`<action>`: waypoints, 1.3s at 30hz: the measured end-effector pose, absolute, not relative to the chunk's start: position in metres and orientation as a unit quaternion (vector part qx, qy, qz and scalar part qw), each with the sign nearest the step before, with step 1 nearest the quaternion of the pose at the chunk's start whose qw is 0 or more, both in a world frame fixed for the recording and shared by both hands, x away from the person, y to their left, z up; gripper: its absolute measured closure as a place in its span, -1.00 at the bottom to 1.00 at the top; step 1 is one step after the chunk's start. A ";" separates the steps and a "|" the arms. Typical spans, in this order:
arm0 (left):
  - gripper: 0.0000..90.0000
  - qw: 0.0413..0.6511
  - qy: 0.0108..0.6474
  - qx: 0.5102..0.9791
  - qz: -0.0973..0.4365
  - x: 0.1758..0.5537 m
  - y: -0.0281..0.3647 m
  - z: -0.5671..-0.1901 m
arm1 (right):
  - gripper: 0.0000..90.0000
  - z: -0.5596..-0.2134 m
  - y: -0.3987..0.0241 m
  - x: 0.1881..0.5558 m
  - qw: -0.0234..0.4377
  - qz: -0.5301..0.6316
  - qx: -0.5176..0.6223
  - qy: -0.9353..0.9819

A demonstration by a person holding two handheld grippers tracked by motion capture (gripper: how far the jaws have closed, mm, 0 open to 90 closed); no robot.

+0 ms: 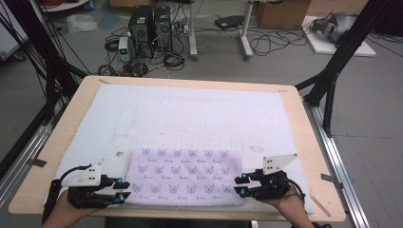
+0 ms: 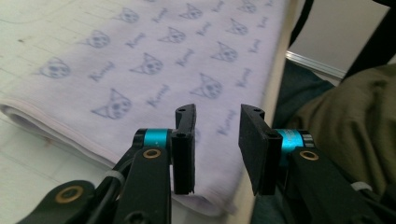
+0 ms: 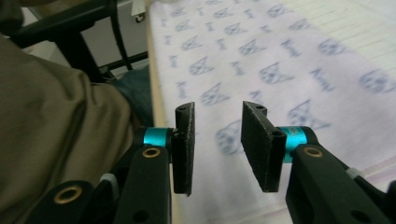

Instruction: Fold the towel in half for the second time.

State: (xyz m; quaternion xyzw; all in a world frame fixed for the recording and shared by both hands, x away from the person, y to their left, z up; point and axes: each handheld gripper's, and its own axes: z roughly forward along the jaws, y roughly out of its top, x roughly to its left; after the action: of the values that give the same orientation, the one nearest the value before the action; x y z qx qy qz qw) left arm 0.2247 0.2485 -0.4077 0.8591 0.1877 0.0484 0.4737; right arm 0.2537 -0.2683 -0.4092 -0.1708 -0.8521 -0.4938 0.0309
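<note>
Flat on the white mat (image 1: 190, 114) covering the worktop (image 1: 66, 137), a folded lilac cloth (image 1: 185, 175) printed with blue cat faces lies at the near edge, roughly centred; the left gripper (image 1: 122, 188) sits just beside its near-left corner, jaws parted with nothing between them; the right gripper (image 1: 243, 184) sits just beside its near-right corner, jaws likewise apart and empty; in each gripper view the cloth seems slightly below the pads, though blur leaves contact unclear.
</note>
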 end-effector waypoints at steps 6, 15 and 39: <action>0.40 0.474 0.221 0.848 0.084 0.254 0.243 -0.412 | 0.25 -0.411 -0.262 0.284 -0.006 -0.483 -0.201 -0.852; 0.27 0.462 0.278 0.832 0.130 0.299 0.236 -0.417 | 0.06 -0.414 -0.257 0.327 -0.063 -0.461 -0.236 -0.853; 0.24 0.402 0.329 0.847 0.112 0.331 0.225 -0.444 | 0.27 -0.445 -0.255 0.341 -0.040 -0.404 -0.268 -0.874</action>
State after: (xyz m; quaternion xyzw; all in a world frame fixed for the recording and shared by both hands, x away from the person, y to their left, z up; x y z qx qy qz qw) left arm 0.3313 0.2255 -0.4437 0.8468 0.3295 0.1125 0.4022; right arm 0.3414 -0.2545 -0.4455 -0.2682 -0.8737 -0.4040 -0.0400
